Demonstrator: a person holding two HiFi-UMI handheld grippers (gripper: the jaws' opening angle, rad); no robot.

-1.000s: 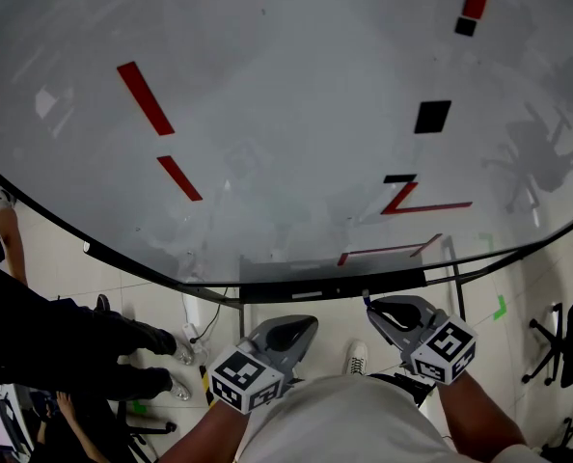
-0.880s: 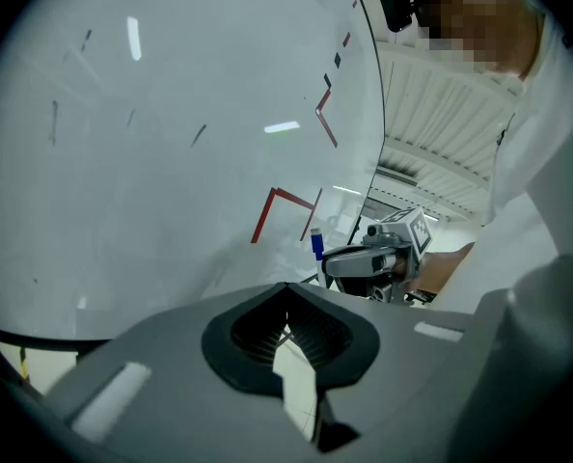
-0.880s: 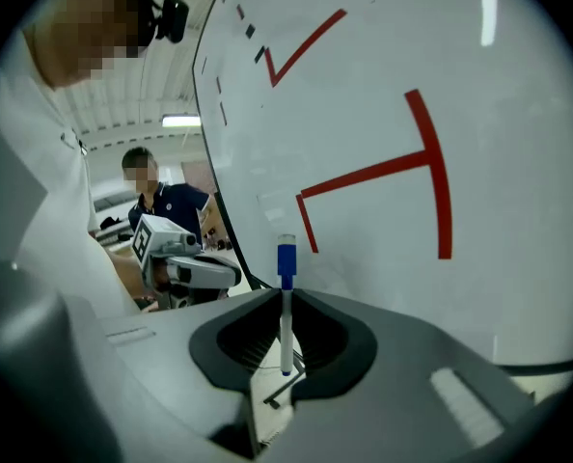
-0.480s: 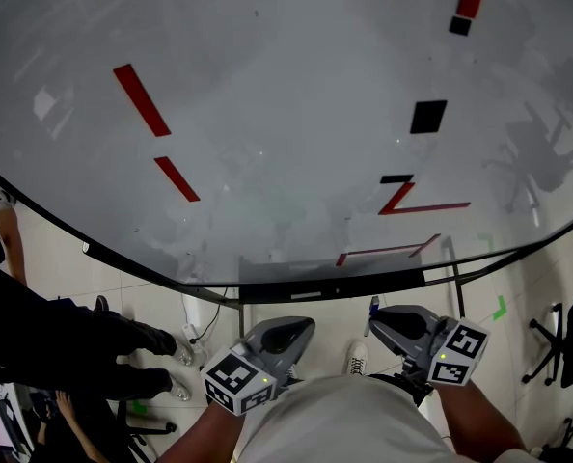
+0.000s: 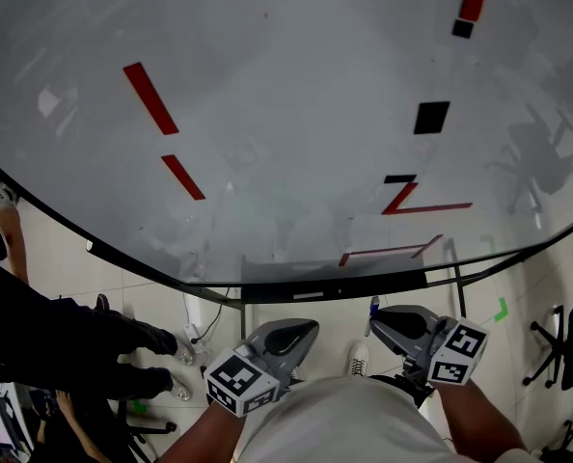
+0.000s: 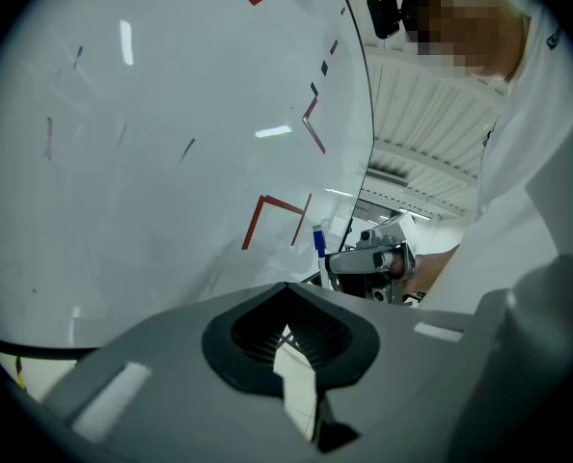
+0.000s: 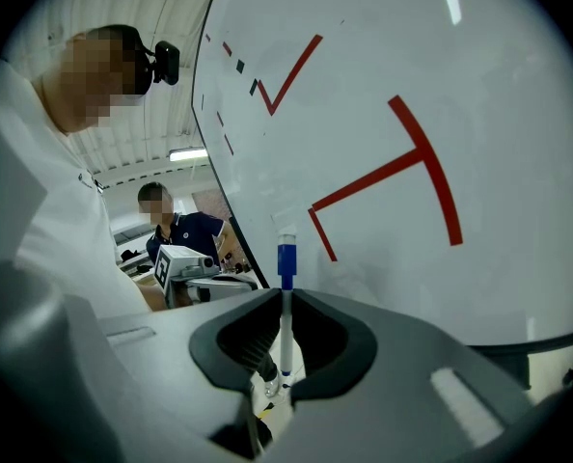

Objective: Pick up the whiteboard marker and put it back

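Note:
The whiteboard marker [image 7: 286,297] is white with a blue band and stands upright between the jaws of my right gripper [image 7: 285,292], which is shut on it. In the head view its tip [image 5: 373,304] pokes out of the right gripper [image 5: 375,314] just below the whiteboard's dark bottom ledge [image 5: 335,287]. The left gripper [image 5: 306,324] hangs lower left of it, its jaws closed together with nothing between them [image 6: 286,287]. From the left gripper view, the right gripper [image 6: 368,258] and the marker [image 6: 318,242] show beside the board.
The large whiteboard [image 5: 286,114] carries red strokes and black squares. A person in dark clothes [image 5: 36,345] stands at the left. An office chair [image 5: 566,345] is at the far right. Board stand legs [image 5: 455,268] reach the tiled floor.
The right gripper with the marker has drawn slightly down and to the right, away from the board's ledge, then held still. The left gripper has barely moved.

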